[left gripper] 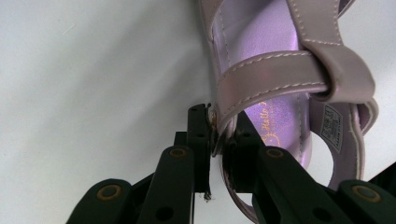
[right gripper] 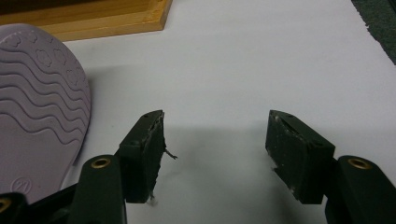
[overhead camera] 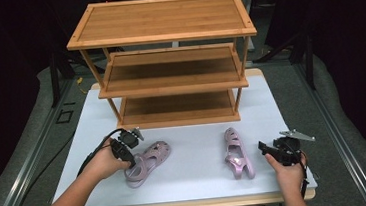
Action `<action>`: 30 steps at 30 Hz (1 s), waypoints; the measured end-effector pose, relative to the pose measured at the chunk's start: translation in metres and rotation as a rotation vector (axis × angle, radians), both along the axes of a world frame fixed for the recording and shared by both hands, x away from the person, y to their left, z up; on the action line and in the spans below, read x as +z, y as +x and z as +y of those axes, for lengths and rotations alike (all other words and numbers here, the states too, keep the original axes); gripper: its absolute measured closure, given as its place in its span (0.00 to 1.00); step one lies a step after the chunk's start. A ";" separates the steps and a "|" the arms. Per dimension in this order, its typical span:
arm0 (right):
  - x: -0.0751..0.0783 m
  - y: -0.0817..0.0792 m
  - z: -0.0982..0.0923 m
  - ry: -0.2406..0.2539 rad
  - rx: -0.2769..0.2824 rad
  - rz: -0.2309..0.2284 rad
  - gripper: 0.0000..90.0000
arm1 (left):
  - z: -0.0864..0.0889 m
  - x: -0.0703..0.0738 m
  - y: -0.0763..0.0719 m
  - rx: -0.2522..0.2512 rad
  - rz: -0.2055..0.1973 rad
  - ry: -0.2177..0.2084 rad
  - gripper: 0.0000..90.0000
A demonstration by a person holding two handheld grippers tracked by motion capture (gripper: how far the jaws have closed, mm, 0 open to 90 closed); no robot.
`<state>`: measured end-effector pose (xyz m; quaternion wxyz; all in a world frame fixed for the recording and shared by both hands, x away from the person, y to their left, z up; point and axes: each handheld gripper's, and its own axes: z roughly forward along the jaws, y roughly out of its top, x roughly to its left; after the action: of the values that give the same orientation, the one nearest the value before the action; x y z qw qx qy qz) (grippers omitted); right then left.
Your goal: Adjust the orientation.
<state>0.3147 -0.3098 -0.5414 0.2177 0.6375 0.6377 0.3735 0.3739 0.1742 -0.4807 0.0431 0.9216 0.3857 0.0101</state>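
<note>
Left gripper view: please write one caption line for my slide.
Left gripper pinches the side strap of a lilac sandal lying on the white table.

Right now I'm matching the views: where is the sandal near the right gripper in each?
High view: sandal right of centre.
Right gripper view: its sole at the left edge.
Left gripper view: the other sandal, strap between the jaws.
Shared landmark: white tabletop.

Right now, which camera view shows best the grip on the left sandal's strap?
The left gripper view: the left hand-held gripper pinches the left sandal at its side strap, close up. The high view shows that sandal small, the grip hidden under the hand. The right gripper view shows the other sandal's sole instead.
</note>
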 end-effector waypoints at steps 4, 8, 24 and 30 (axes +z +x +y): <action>0.000 0.000 0.000 0.002 -0.002 -0.009 0.41 | 0.000 0.000 0.001 0.006 0.001 -0.009 0.91; 0.000 0.000 0.000 0.002 0.001 -0.002 0.42 | 0.001 0.000 0.000 0.007 0.007 -0.021 0.92; 0.000 0.000 0.000 0.002 -0.003 0.001 0.41 | 0.026 0.005 -0.002 0.062 -0.084 -0.197 0.93; -0.001 0.000 -0.002 0.015 -0.015 -0.003 0.41 | 0.040 0.014 -0.013 0.106 -0.228 -0.351 0.92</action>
<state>0.3150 -0.3117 -0.5420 0.2168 0.6432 0.6298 0.3777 0.3607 0.2140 -0.4664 0.2459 0.8712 0.4220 0.0493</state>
